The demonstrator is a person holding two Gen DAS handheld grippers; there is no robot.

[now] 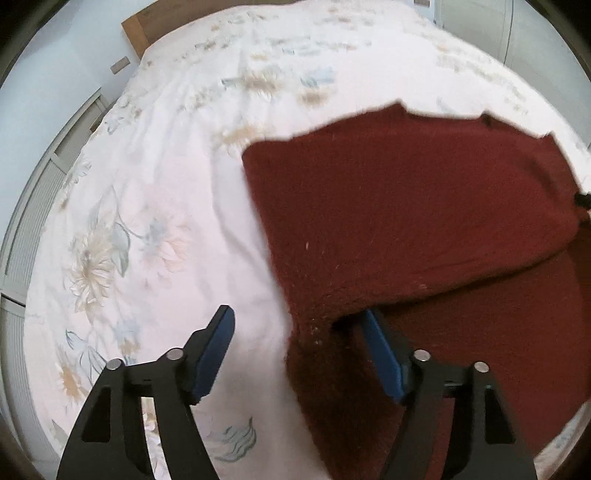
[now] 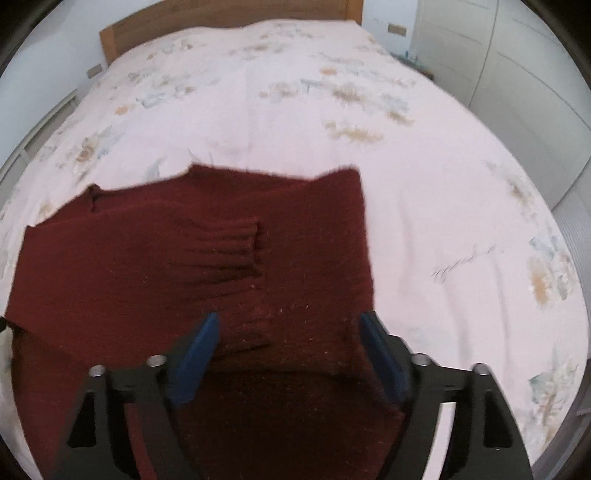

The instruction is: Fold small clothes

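Note:
A dark red knitted sweater (image 1: 406, 206) lies partly folded on the bed, its lower part doubled over the body. My left gripper (image 1: 295, 314) is open over the sweater's left folded corner; the left blue pad (image 1: 218, 343) is above bare sheet, while the right pad (image 1: 380, 354) sits under the doubled-over edge. In the right wrist view the sweater (image 2: 147, 280) shows a ribbed sleeve cuff (image 2: 225, 251) laid across its middle. My right gripper (image 2: 289, 317) is open above the sweater's right side, and neither pad presses on the knit.
The bed carries a pale pink floral sheet (image 2: 295, 110) with a wooden headboard (image 2: 221, 18) at the far end. White wardrobe doors (image 2: 517, 74) stand to the right, and slatted shutters (image 1: 33, 206) run along the left.

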